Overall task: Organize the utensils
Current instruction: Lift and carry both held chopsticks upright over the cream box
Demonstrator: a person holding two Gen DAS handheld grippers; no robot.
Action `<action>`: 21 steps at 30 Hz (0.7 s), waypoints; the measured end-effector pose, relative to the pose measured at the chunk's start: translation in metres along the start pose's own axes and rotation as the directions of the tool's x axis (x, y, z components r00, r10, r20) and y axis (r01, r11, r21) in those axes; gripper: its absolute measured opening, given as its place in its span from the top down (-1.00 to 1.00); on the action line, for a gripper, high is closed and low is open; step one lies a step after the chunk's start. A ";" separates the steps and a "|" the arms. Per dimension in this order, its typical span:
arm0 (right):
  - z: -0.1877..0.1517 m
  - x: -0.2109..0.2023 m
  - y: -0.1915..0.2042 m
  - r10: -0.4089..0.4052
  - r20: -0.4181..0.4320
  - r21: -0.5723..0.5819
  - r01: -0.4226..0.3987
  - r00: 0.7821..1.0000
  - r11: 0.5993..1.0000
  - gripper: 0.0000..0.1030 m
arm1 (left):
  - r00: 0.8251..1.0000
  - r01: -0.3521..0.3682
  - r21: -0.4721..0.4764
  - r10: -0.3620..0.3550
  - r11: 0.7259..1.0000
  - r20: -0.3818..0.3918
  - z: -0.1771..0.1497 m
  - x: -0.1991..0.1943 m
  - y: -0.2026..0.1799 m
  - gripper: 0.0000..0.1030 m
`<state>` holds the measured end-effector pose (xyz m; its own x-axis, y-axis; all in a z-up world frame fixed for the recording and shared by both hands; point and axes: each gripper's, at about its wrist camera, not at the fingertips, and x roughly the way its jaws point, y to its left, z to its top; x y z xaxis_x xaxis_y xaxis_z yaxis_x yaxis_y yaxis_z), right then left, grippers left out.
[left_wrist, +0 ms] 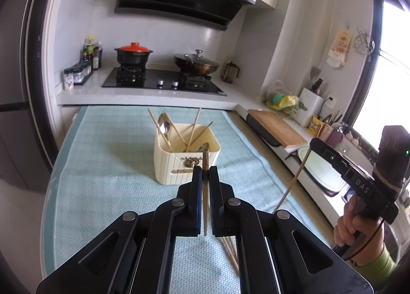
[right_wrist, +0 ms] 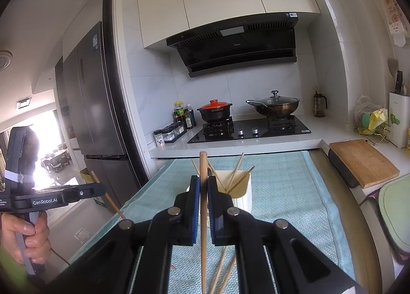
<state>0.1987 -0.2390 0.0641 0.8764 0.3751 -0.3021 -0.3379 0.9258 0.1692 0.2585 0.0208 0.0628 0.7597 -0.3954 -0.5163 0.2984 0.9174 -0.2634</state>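
A cream ribbed utensil holder (left_wrist: 179,163) stands on the teal mat (left_wrist: 102,165) with several chopsticks and spoons in it; it also shows in the right wrist view (right_wrist: 244,196). My left gripper (left_wrist: 205,169) is shut on a pale chopstick (left_wrist: 205,191), held upright just before the holder. My right gripper (right_wrist: 203,181) is shut on a brown wooden chopstick (right_wrist: 203,217), held above the mat short of the holder. The right gripper (left_wrist: 311,144) also shows in the left wrist view. Loose chopsticks (right_wrist: 223,268) lie on the mat beneath the grippers.
A stove (left_wrist: 164,81) with a red-lidded pot (left_wrist: 133,54) and a wok (left_wrist: 196,64) stands behind the mat. A wooden cutting board (left_wrist: 278,127) lies to the right, and a fridge (right_wrist: 94,104) stands to the left.
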 end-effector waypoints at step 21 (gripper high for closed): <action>0.092 0.082 0.001 -0.014 0.081 -0.108 0.023 0.997 0.994 0.88 | 0.981 -0.082 0.049 0.072 0.995 0.181 0.111 0.025 0.001 0.94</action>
<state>0.3016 -0.2118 0.1263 0.9060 0.3570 -0.2276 -0.3529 0.9338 0.0598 0.3419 0.0174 0.1398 0.8713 -0.3138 -0.3774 0.2632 0.9477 -0.1803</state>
